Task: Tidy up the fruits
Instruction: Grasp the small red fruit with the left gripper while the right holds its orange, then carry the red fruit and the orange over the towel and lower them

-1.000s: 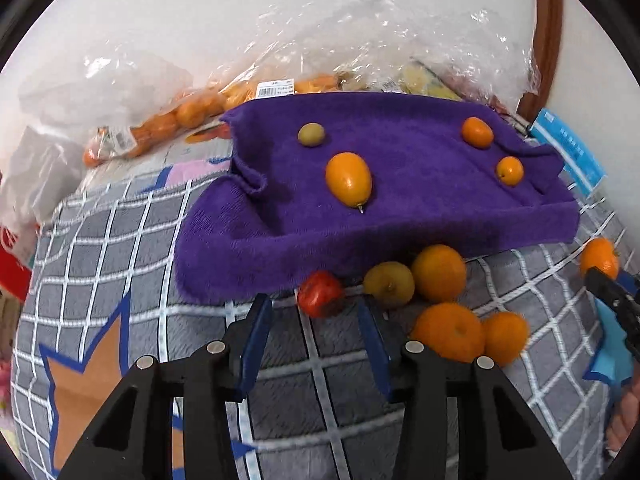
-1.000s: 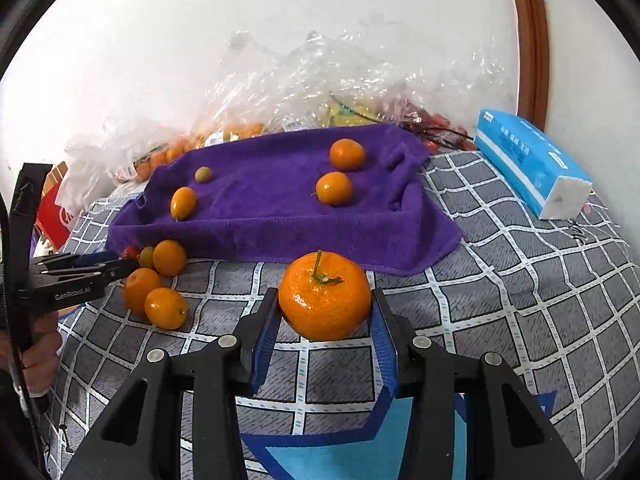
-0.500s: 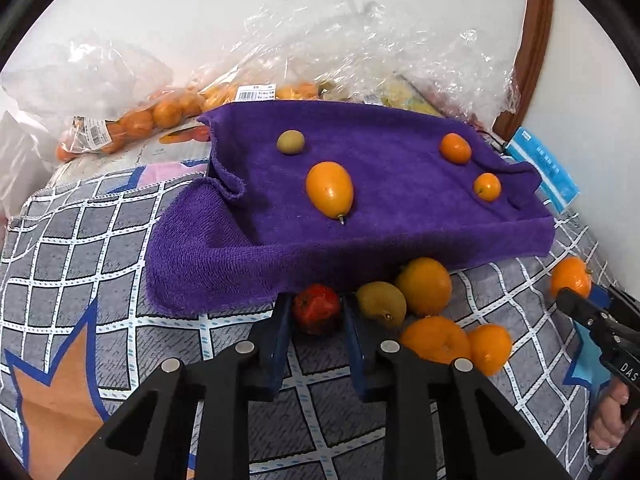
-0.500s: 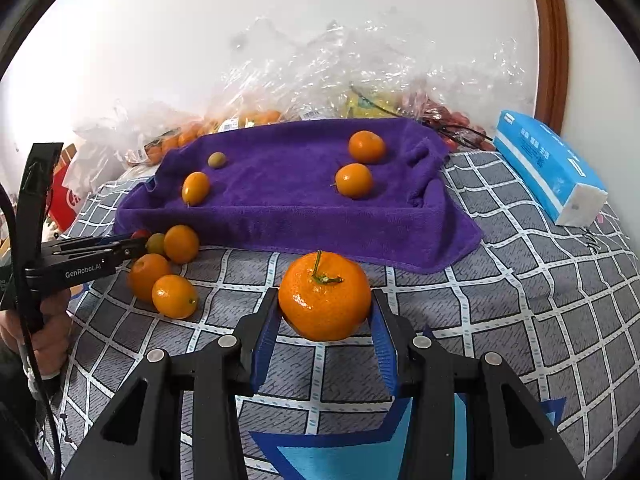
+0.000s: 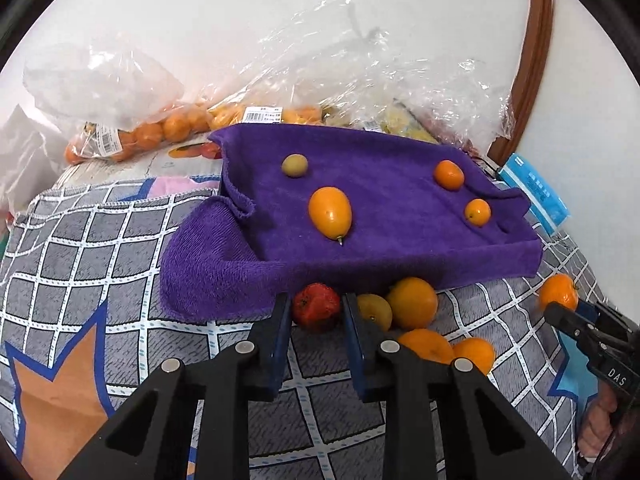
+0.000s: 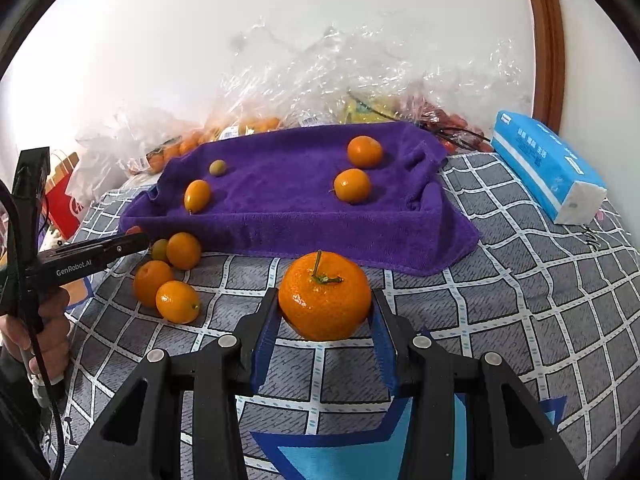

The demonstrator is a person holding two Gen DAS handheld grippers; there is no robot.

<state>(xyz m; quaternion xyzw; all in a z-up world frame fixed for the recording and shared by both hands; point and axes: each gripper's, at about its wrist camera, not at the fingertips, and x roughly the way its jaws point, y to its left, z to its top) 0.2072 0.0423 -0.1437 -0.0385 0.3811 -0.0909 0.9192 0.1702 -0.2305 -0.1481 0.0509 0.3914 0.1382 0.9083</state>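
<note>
The left hand-held gripper, open a second ago, has closed on the red fruit beside the purple towel; the right hand-held gripper still clamps the tangerine.

The purple towel is seen as thick, matt terry cloth with a rough nap, laid over a smooth printed bedsheet of grey checked fabric. The mandarin is marked by a glossy, finely pitted peel, while the small red fruit is shown with a smoother, dully shining skin. Clear crinkled plastic bags with bright glare are seen behind, a tissue pack is wrapped in shiny blue film, and a strip of varnished wooden frame is visible.
</note>
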